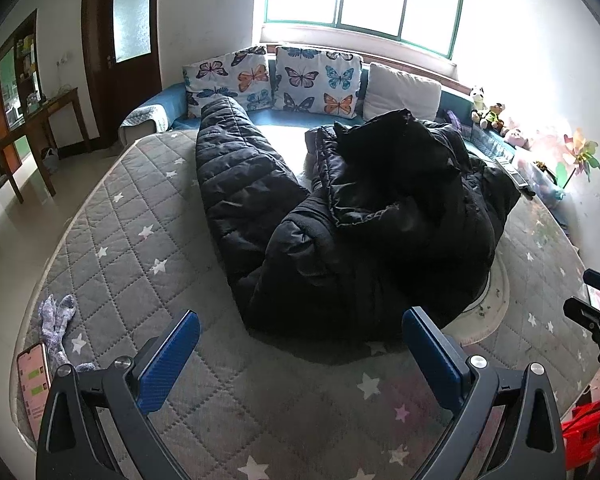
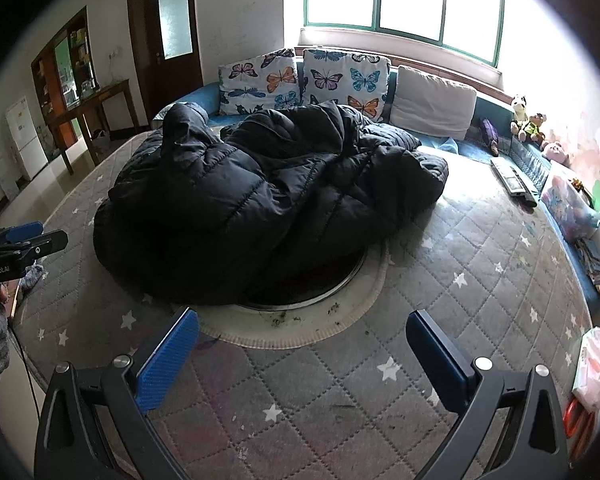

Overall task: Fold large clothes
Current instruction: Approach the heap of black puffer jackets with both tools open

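Note:
A large black puffer coat (image 1: pixel 340 216) lies crumpled in a heap on the grey star-quilted bed cover (image 1: pixel 140 220), one quilted part stretched toward the pillows. It also shows in the right wrist view (image 2: pixel 260 200), partly over a round white-rimmed mat (image 2: pixel 340 312). My left gripper (image 1: pixel 300 332) is open and empty, just short of the coat's near edge. My right gripper (image 2: pixel 302 336) is open and empty, above the cover in front of the mat. Each gripper shows at the edge of the other's view.
Two butterfly pillows (image 1: pixel 276 80) and a white pillow (image 1: pixel 404 92) line the back under the window. A phone (image 1: pixel 34 380) and grey socks (image 1: pixel 58 320) lie at the left bed edge. Soft toys (image 2: pixel 528 120), a keyboard (image 2: pixel 508 178) and bags stand along the right side.

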Demonstrator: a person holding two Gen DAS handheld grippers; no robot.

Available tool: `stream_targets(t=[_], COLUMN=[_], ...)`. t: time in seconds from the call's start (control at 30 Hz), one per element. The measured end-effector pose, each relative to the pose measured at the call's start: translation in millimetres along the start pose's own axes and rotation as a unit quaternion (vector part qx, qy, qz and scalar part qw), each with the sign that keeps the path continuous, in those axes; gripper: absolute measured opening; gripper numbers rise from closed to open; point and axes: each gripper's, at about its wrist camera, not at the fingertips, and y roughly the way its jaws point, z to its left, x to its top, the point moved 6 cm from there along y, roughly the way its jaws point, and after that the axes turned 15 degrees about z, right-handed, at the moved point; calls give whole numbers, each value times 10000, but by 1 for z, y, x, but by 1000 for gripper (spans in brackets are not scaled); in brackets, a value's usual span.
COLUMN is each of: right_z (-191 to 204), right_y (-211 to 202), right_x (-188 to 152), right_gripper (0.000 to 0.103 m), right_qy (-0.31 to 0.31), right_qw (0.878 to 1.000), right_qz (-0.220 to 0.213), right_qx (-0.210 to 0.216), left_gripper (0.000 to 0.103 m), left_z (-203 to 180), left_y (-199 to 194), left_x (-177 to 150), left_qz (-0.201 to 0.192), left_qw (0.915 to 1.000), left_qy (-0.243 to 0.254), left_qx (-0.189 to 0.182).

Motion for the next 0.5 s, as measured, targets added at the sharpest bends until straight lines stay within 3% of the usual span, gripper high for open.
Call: stream_targets(t=[0.5], right_z=[4], right_y=[7], right_x=[33], right_gripper=[103], right_qy=[-205], right_qw=[9996], right_qz=[113], right_qx=[-126], left_gripper=[103], left_z=[12], left_y=[7], left_x=[30], left_qz=[-27], left_qw=[9999], left_qy=[-3], left_qx=[-165])
